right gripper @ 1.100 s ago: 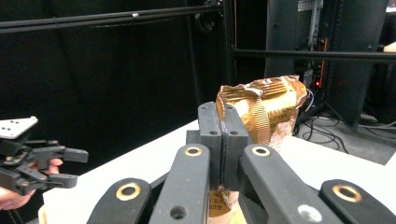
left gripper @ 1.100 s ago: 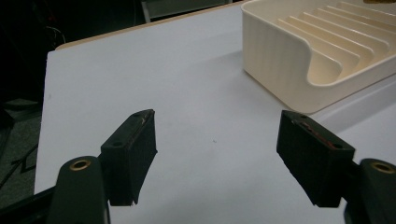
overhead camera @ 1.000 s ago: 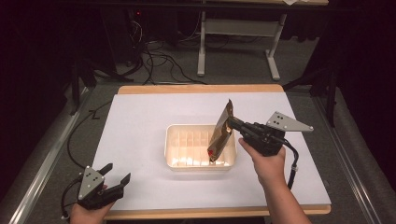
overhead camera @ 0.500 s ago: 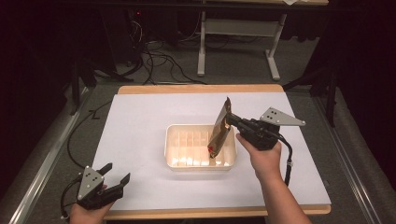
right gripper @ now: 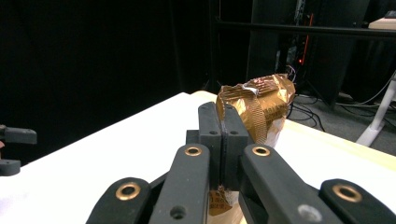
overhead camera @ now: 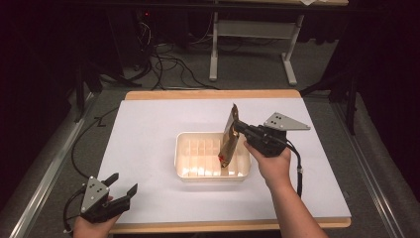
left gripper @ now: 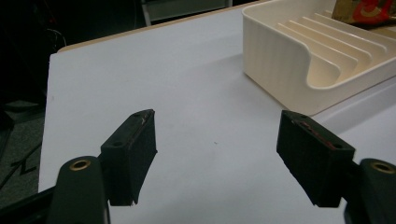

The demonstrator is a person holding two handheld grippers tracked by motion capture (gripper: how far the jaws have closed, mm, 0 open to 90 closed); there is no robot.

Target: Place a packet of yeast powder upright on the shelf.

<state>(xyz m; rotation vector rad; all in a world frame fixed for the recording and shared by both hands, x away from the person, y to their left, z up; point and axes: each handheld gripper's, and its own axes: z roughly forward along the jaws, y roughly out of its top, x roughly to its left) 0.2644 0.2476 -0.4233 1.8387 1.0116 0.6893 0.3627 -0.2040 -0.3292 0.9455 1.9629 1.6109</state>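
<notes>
The right gripper [overhead camera: 236,125], clenched on the gold snack bag [overhead camera: 228,141], had lowered it further, its bottom now inside the slotted cream tray [overhead camera: 184,163]. Placement looked nearly done. The left gripper [overhead camera: 121,184] stayed parked, jaws apart, near the table's front edge.

No legible text or labels

A lab: dark curtained walls, loose floor cables [overhead camera: 168,69], and a white-topped table [overhead camera: 148,129] for recording.

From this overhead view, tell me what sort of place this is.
Probably a lab or recording workspace: a white-topped table stands in a dark room, loose cables lie on the grey floor, and another desk's metal legs stand behind.
</notes>
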